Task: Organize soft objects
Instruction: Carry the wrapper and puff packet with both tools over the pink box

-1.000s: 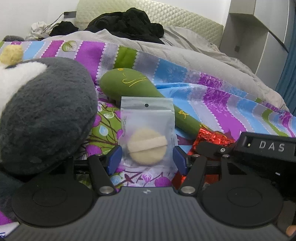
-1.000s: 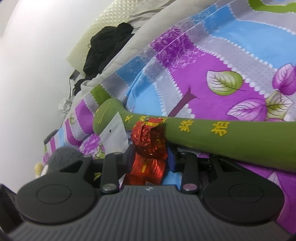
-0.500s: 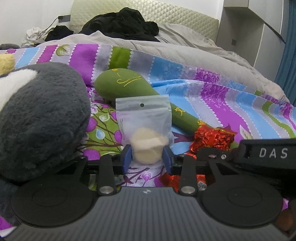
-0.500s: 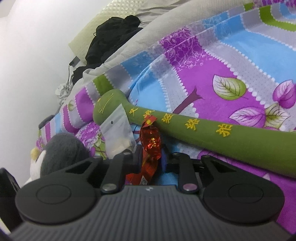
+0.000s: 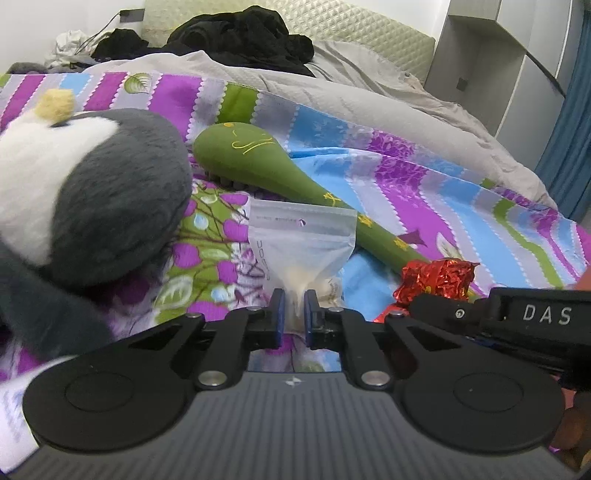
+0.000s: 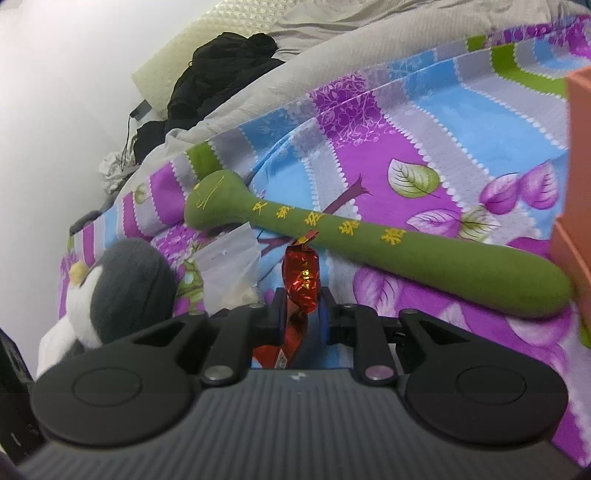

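A bed spread with a glossy striped and floral cover (image 5: 424, 192) in purple, blue and green fills the room's near part, with a grey blanket (image 5: 369, 92) and a heap of black clothing (image 5: 240, 33) before a quilted headboard (image 5: 351, 26). At far left lies a fuzzy grey-and-white plush penguin (image 5: 96, 192). Next, the left gripper (image 5: 293, 314), whose jaws have just been closing, pinches the bottom of a frosted plastic pouch (image 5: 301, 236) holding a cream puff. Behind runs a long green club-shaped plush (image 6: 369, 240) with yellow characters. To the right, the right gripper (image 6: 303, 314) is clamped on a crinkly red foil packet (image 6: 301, 280), upright, touching the plush. An orange box edge (image 6: 576, 184) stands at far right.
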Action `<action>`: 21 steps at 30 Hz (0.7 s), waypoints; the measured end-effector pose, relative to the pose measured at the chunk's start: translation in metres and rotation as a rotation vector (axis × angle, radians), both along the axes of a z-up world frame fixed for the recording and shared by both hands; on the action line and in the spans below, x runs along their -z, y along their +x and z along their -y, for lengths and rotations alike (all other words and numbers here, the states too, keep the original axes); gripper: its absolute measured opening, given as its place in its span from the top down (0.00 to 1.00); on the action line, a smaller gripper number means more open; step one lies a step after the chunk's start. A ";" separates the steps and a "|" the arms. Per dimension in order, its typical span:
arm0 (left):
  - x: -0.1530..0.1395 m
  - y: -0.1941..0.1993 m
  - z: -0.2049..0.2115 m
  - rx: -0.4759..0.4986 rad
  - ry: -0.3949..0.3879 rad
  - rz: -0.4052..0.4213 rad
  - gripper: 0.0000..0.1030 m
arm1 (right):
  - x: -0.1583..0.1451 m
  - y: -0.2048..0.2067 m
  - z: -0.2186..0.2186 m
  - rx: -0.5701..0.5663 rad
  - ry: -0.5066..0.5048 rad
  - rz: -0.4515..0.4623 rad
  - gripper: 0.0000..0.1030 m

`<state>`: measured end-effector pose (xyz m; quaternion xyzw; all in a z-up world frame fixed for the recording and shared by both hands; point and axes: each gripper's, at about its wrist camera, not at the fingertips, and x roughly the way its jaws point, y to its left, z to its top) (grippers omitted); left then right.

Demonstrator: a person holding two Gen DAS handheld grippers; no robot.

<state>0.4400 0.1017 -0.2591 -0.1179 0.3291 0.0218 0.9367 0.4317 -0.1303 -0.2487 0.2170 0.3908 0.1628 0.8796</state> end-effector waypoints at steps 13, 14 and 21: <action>-0.019 -0.094 0.009 -0.025 -0.054 -0.036 0.88 | -0.024 -0.083 0.012 -0.005 -0.111 0.007 0.79; -0.020 -0.101 0.009 -0.027 -0.059 -0.033 0.88 | -0.026 -0.089 0.013 -0.007 -0.117 0.009 0.79; -0.032 -0.145 0.009 -0.041 -0.098 -0.041 0.88 | -0.038 -0.131 0.021 -0.022 -0.166 0.006 0.79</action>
